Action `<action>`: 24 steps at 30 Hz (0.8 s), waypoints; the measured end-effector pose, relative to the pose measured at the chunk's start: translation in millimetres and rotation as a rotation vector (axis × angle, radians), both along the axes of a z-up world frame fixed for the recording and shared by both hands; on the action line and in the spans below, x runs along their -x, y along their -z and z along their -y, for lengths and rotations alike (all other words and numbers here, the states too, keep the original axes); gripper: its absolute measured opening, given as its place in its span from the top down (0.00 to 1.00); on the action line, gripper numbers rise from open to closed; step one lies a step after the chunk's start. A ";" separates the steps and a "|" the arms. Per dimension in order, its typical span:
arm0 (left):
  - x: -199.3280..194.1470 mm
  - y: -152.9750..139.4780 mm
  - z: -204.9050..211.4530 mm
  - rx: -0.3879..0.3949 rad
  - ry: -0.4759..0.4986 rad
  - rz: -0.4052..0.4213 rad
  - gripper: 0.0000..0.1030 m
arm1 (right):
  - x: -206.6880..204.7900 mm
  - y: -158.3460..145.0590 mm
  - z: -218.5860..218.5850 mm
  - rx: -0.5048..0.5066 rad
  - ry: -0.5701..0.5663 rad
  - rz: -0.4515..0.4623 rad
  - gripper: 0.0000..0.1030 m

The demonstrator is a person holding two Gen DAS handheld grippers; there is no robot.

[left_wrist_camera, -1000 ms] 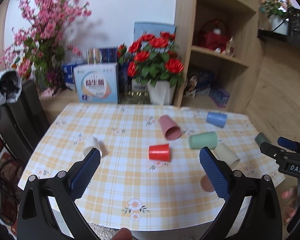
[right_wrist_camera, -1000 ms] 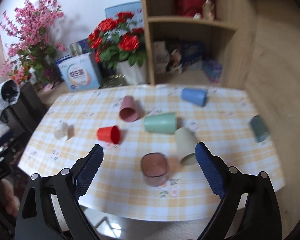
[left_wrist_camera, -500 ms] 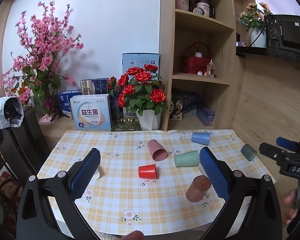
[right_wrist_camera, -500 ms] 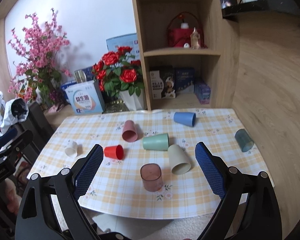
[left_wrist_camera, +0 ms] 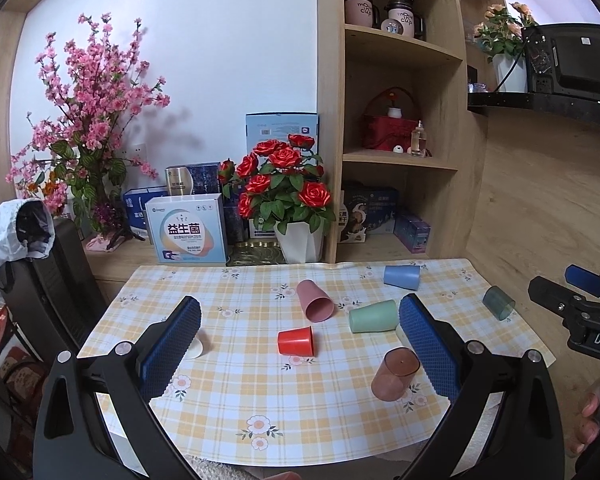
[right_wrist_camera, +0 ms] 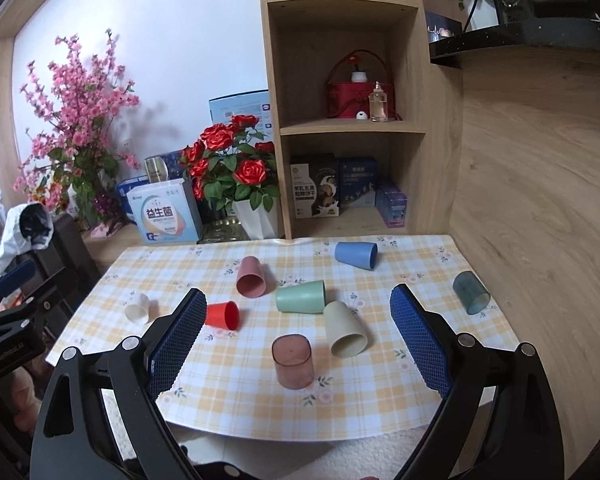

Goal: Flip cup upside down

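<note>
Both grippers have pulled back and up from the table since a second ago, so the whole checked tablecloth (right_wrist_camera: 420, 360) and the shelving behind it now fit in each view. Held wide with nothing between its blue pads, the left gripper (left_wrist_camera: 300, 344) hangs above the near edge of the table; the right gripper (right_wrist_camera: 296, 340) is likewise spread wide and empty. From the right wrist, the translucent brown cup (right_wrist_camera: 293, 361) stands upside down on the cloth at about 6 o'clock from the table's middle, between the two fingers but well below them and untouched. Just beside it at 2 o'clock lies the cream cup (right_wrist_camera: 345, 330) on its side, mouth toward the camera, with the green cup (right_wrist_camera: 301, 297) lying at its 11 o'clock, close by. The pink cup (right_wrist_camera: 251, 277) lies at 10 o'clock of the green one, the red cup (right_wrist_camera: 222, 314) lies near the left finger, and the small white cup (right_wrist_camera: 138, 308) lies farther toward 9 o'clock. A blue cup (right_wrist_camera: 356, 255) lies toward 12 o'clock, and a dark teal cup (right_wrist_camera: 471, 293) lies alone near the 3 o'clock edge. A pot of red roses (right_wrist_camera: 236, 168) stands beyond the far edge.
</note>
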State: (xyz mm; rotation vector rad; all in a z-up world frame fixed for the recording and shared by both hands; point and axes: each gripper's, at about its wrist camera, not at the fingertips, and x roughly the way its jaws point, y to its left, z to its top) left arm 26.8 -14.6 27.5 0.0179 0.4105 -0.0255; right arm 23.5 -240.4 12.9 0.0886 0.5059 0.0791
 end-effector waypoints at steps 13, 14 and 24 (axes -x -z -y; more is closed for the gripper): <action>3.7 3.3 5.5 -0.026 -0.002 0.004 0.06 | 2.2 -1.3 0.6 -0.001 0.007 0.004 0.13; 3.7 3.3 5.4 -0.026 -0.002 0.004 0.06 | 2.2 -1.3 0.9 -0.002 0.008 0.004 0.13; 5.7 1.8 6.1 -0.027 -0.005 0.009 0.06 | 2.9 -1.5 2.9 -0.007 0.015 0.004 0.13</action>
